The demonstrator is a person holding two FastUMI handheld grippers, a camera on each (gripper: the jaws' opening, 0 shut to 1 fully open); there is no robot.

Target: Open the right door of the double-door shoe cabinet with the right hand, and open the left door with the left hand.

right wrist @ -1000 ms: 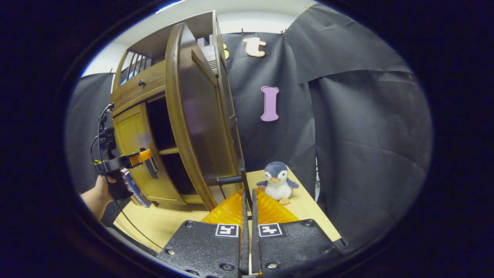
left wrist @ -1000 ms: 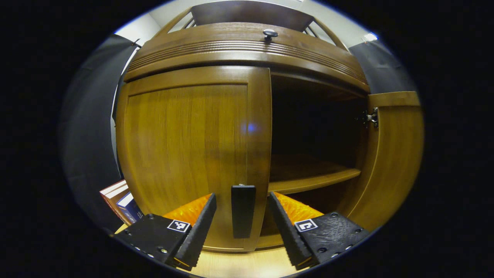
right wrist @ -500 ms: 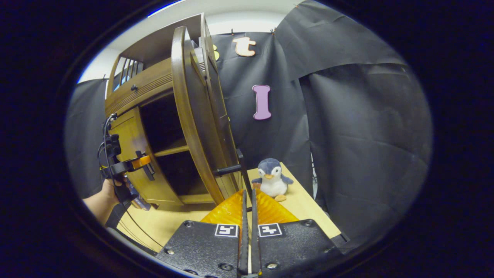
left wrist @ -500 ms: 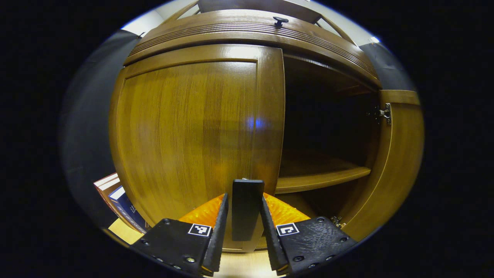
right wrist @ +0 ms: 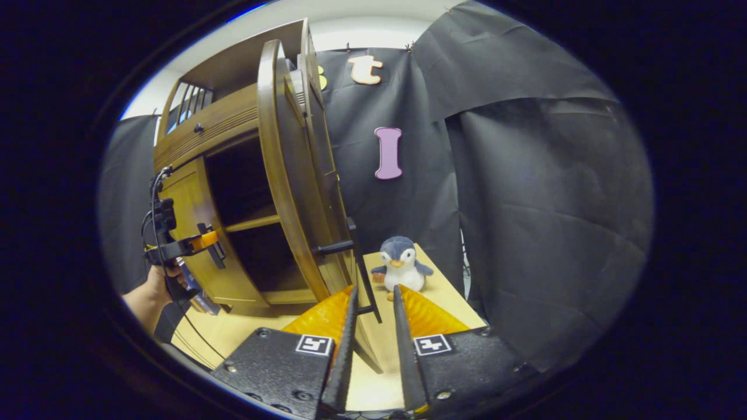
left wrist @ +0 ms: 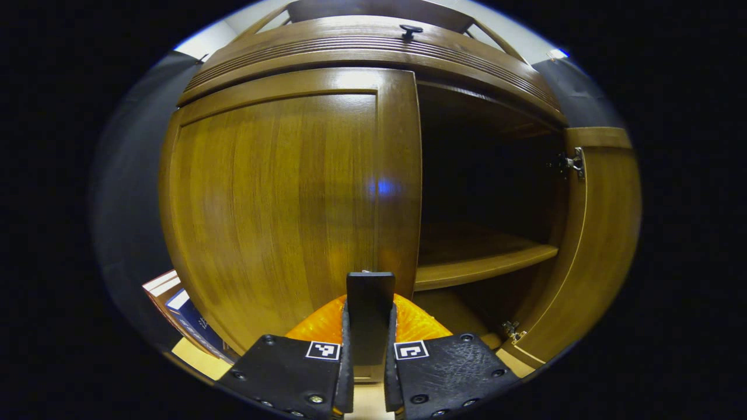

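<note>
The wooden shoe cabinet (left wrist: 373,49) fills the left gripper view. Its left door (left wrist: 274,198) is closed flat, and my left gripper (left wrist: 369,312) is shut on that door's dark upright handle (left wrist: 370,291). The right door (left wrist: 598,233) stands swung wide, baring a dark interior with a shelf (left wrist: 484,262). In the right gripper view that right door (right wrist: 286,175) is edge-on, and its bar handle (right wrist: 357,256) runs down between the parted fingers of my open right gripper (right wrist: 374,303), untouched. Farther left, a hand (right wrist: 153,286) holds the left gripper (right wrist: 201,242) at the left door.
A plush penguin (right wrist: 400,265) sits on the light wooden table (right wrist: 245,329) just right of the open door. Books (left wrist: 184,303) lean beside the cabinet's left side. Black cloth hangs behind and to the right.
My left gripper's fingers closed from wide apart onto the left door handle. My right gripper's fingers parted off the right door handle, and the right door stands slightly wider.
</note>
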